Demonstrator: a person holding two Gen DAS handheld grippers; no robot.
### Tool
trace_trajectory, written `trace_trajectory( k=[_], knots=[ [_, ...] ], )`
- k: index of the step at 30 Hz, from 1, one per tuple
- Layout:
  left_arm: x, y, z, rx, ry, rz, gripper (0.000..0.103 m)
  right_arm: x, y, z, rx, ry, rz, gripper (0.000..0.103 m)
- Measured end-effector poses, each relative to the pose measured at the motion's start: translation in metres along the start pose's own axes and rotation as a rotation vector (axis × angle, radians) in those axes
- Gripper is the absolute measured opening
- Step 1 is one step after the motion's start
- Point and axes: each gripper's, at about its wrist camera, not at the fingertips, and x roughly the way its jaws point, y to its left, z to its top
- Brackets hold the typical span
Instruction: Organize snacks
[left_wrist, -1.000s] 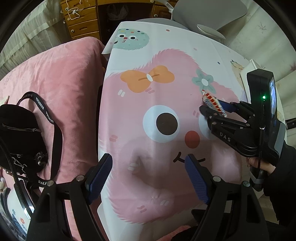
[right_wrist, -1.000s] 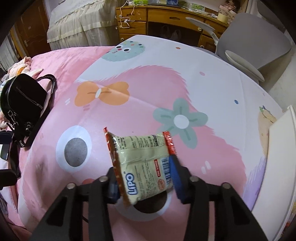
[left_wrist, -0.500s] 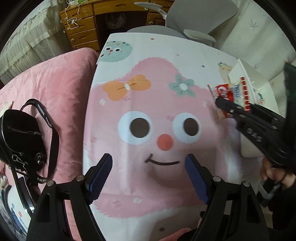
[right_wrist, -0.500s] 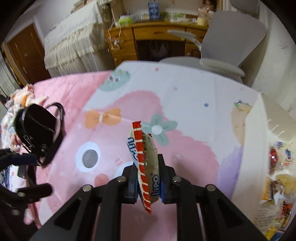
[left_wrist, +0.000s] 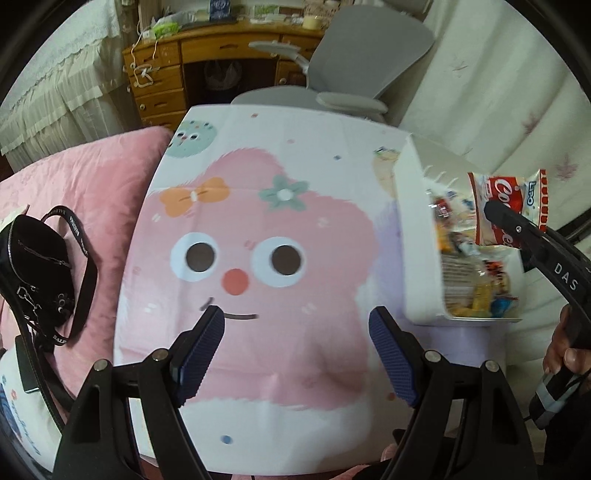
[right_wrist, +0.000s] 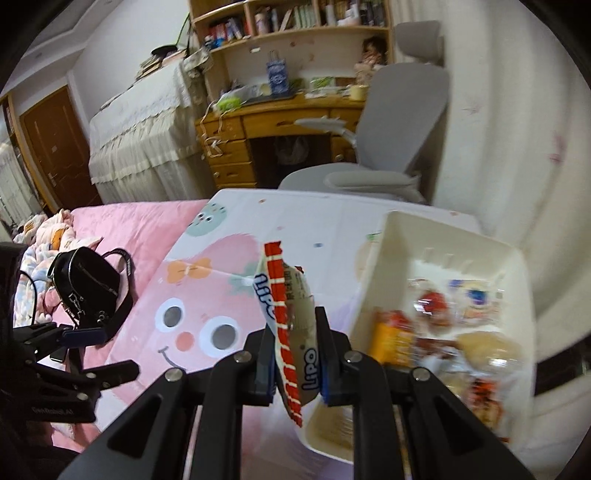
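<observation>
My right gripper (right_wrist: 295, 362) is shut on a red-and-white Lipo snack packet (right_wrist: 291, 317), which stands on edge between the pads. The packet hangs just left of a white bin (right_wrist: 373, 266) filled with several wrapped snacks. From the left wrist view the same packet (left_wrist: 506, 206) sits over the bin (left_wrist: 417, 236), pinched by the right gripper (left_wrist: 495, 212). My left gripper (left_wrist: 295, 350) is open with nothing between its fingers, above the pink cartoon-face cloth (left_wrist: 258, 229).
A black shoulder bag (left_wrist: 37, 266) lies on the pink bedding at the left. A grey office chair (left_wrist: 354, 74) and a wooden desk (left_wrist: 207, 66) stand beyond the table's far edge. A person's hand (left_wrist: 565, 350) grips the right tool's handle.
The right gripper lifted the packet off the cloth, closed tighter on it and carried it right to the white bin. The left gripper pulled back and rose, so more of the room shows.
</observation>
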Motion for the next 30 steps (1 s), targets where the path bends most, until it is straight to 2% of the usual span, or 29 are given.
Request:
trace_trajectory(
  k=[7,9,10,13,17,19,23,27,30],
  knots=[
    [-0.032,-0.035,-0.014,-0.009,-0.079,-0.011,0.079,-0.036,-0.053,-0.011,0.044,-0.048,-0.058,0.020],
    [-0.042,-0.042,-0.017,-0.020,-0.107,-0.012,0.079,-0.041,-0.067,-0.015,0.074,-0.041,-0.066,0.030],
    [-0.047,-0.045,-0.018,-0.025,-0.116,-0.013,0.079,-0.045,-0.073,-0.018,0.083,-0.039,-0.069,0.041],
    [-0.061,-0.052,-0.023,-0.029,-0.142,-0.006,0.080,-0.052,-0.085,-0.027,0.114,-0.029,-0.059,0.050],
    [-0.079,-0.061,-0.025,-0.004,-0.169,0.032,0.080,-0.066,-0.092,-0.045,0.165,-0.004,-0.033,0.072],
    [-0.087,-0.065,-0.026,0.022,-0.176,0.061,0.084,-0.073,-0.091,-0.054,0.187,0.007,-0.022,0.077],
    [-0.104,-0.067,-0.026,0.065,-0.171,0.067,0.084,-0.093,-0.084,-0.074,0.232,0.055,-0.005,0.092],
    [-0.127,-0.068,-0.028,0.112,-0.156,0.060,0.085,-0.120,-0.069,-0.084,0.276,0.079,0.029,0.101],
    [-0.145,-0.067,-0.031,0.123,-0.147,0.054,0.087,-0.143,-0.050,-0.082,0.252,0.086,-0.011,0.103]
  ],
)
